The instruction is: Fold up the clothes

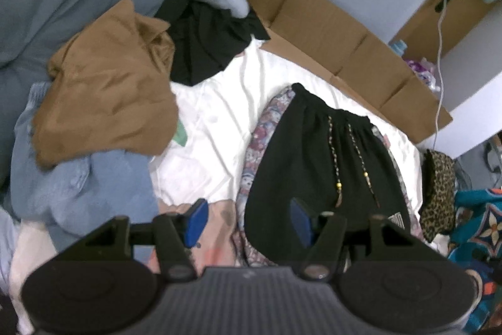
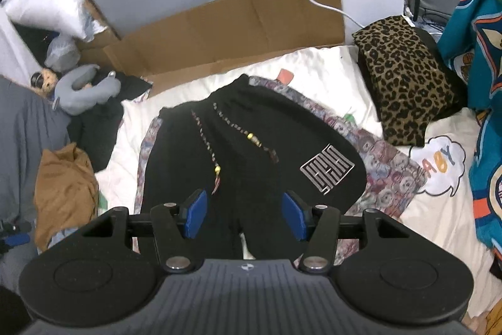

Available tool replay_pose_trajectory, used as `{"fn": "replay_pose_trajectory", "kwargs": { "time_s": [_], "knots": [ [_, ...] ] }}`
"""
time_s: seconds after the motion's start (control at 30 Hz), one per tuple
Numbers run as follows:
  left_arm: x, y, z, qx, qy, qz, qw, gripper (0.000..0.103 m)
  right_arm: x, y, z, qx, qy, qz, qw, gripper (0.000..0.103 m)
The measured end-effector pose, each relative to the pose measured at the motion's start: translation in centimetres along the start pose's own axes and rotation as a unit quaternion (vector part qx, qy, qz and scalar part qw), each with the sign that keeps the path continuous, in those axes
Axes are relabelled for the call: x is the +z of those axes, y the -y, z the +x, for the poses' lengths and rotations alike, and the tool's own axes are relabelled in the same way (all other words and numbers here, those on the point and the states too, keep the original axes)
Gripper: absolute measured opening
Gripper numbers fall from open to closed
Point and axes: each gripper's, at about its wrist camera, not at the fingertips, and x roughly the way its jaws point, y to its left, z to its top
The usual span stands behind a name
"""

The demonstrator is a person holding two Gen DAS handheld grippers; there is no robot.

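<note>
The black drawstring shorts (image 2: 251,153) lie flat mid-bed on a patterned garment (image 2: 386,165), apparently just laid out. Both the left claw (image 1: 248,222) and right claw (image 2: 244,214) hang spread and empty above the near hem. Next likely calls for pinching an edge to fold.

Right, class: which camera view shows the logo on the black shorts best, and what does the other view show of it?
The right wrist view. There the logo on the black shorts lies unobstructed and sharp enough to see its pale line pattern. In the left wrist view only a small part of the logo shows, low in the picture behind the gripper's frame.
</note>
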Motion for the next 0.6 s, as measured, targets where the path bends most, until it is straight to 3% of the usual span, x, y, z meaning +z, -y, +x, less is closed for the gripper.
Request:
{"fn": "replay_pose_trajectory", "kwargs": {
  "time_s": [0.23,0.5,0.6],
  "knots": [
    [-2.7,-0.6,2.2,0.005,-0.021,0.016,0.9996,0.058,-4.7,-1.2,2.4,0.005,-0.036,-0.012,0.999,0.065],
    [-6.7,-1.0,9.3,0.021,-0.079,0.038,0.9960,0.049,-9.8,-2.1,7.2,0.032,-0.107,-0.018,0.994,0.065],
    [-8.0,-1.6,11.9,0.022,-0.093,0.032,0.9949,0.040,-11.4,-2.3,8.6,0.034,-0.128,-0.027,0.991,0.064]
  ]
}}
